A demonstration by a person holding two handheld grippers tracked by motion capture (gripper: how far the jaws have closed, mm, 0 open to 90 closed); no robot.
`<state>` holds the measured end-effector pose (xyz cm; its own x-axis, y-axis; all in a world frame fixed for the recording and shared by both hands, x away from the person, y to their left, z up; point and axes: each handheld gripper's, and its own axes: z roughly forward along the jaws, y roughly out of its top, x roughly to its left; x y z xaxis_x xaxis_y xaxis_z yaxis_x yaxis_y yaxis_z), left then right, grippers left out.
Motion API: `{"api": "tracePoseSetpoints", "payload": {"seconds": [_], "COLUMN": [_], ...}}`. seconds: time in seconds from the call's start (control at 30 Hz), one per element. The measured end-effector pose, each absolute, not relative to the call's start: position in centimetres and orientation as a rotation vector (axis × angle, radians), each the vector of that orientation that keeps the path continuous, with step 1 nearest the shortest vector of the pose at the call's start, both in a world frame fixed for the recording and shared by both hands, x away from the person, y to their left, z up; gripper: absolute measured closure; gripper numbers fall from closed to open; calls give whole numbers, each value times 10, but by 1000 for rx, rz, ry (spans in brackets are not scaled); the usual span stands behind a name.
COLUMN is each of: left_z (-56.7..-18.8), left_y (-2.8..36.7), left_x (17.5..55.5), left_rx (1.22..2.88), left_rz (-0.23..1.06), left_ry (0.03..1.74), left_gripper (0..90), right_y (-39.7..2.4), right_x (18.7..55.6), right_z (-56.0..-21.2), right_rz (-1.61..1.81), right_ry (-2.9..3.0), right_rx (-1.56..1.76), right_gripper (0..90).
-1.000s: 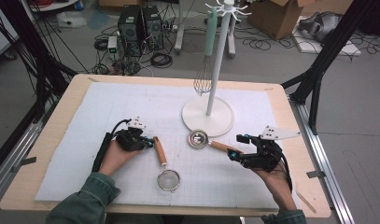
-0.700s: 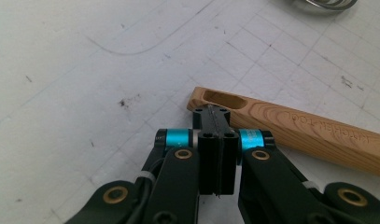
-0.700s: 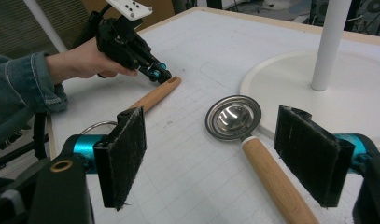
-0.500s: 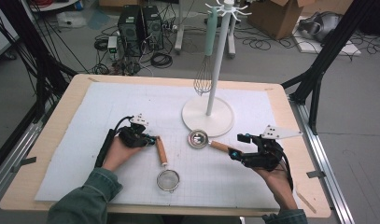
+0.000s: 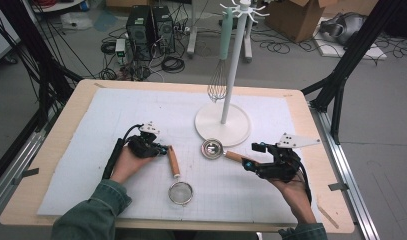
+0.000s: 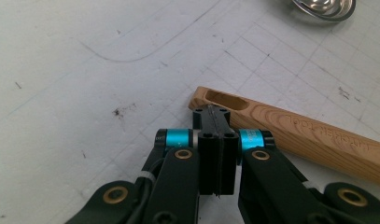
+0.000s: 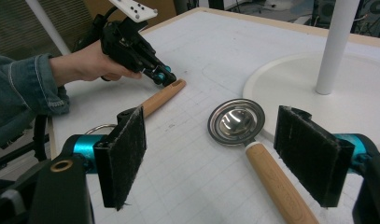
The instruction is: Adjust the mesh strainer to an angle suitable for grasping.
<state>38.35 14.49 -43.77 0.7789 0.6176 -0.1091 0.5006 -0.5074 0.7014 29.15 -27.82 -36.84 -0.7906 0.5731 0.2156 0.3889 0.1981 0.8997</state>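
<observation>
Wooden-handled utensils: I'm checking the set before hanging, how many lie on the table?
2. The strainer lies by the left gripper; the ladle lies beside the stand's base, its handle toward the right gripper.

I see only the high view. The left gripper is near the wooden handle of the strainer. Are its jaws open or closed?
Observer: The left gripper is shut, jaws pressed together, their tips at the slotted end of the strainer handle, not around it.
Operator: And the right gripper?
Observer: The right gripper is open; its two pads stand wide apart, nothing pressed between them.
Operator: Where is the metal spoon relative to it?
Observer: The spoon's wooden handle lies on the mat between the pads, untouched; its bowl points toward the white stand base.
</observation>
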Motion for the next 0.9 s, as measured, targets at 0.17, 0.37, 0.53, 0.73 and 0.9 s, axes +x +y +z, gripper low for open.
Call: {"api": "tracePoseSetpoints", "payload": {"seconds": [0.17,0.37,0.53,0.73,0.9], "left_z": [-436,-436,-435,-433,-434], "left_y": [139,126,119,105,99], "left_x": [384,386,386,387,385], "left_rx": [2229,2251,2260,2271,2278], "left_rz": [203,191,182,168,163], "left_ry": [821,782,769,729,715], "left_gripper": [896,896,896,896,896], "right_y": [-277,-277,-278,-276,-276], "right_x": [292,292,292,293,294], "right_z": [-369,-370,-372,-372,-373], "right_rz": [1642,1637,1636,1637,1637], "right_ry": [2303,2308,2309,2308,2312], "right_rx": [934,942,947,931,943], "right_gripper": [244,246,247,247,247]}}
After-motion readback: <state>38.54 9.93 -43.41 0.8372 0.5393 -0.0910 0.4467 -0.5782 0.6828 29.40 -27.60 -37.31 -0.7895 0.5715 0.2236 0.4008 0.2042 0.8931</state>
